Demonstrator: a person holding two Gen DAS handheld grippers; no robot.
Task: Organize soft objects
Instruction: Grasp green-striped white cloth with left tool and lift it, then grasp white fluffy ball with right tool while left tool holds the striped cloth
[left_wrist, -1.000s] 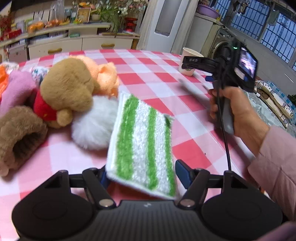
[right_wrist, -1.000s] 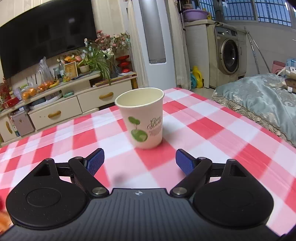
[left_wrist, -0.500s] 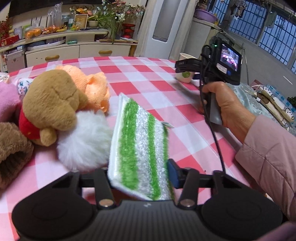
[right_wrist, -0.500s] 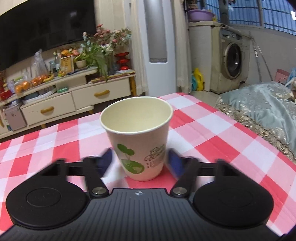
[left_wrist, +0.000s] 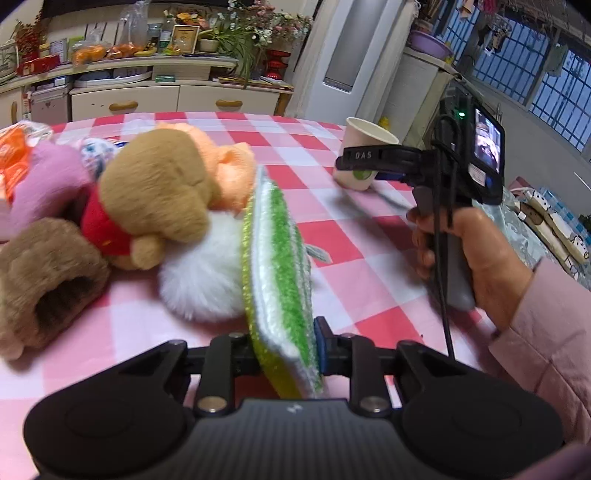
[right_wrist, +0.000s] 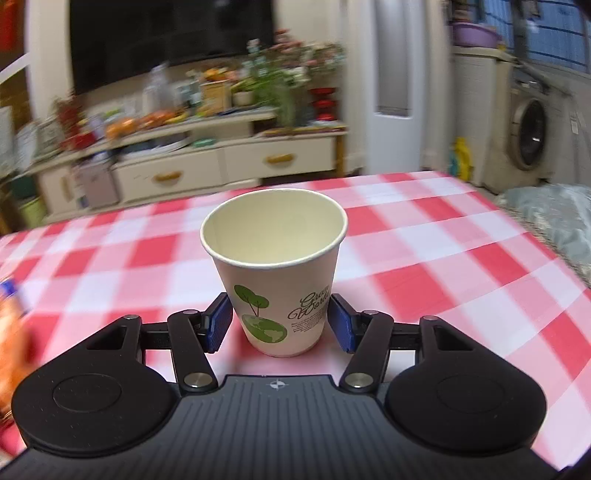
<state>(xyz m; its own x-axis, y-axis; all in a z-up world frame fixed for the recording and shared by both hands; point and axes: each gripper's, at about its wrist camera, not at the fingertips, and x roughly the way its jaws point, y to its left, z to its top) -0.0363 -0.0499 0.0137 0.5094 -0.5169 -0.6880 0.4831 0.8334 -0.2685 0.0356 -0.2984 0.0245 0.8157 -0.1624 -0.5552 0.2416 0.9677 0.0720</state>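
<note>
- Checked counter carries all; left hand-held gripper pinches the striped cloth beside the paper cup
- Right hand-held gripper clasps that cup; squeeze gently, keep it upright

Soft indoor light, motion-blurred fisheye edges

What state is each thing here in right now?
Green-striped cloth: folded, pinched on edge in the left gripper, jaws shut.
Paper cup: upright, empty, clamped by the right gripper.
Bear plush: lying in the pile.
White pompom: resting against the cloth.
</note>
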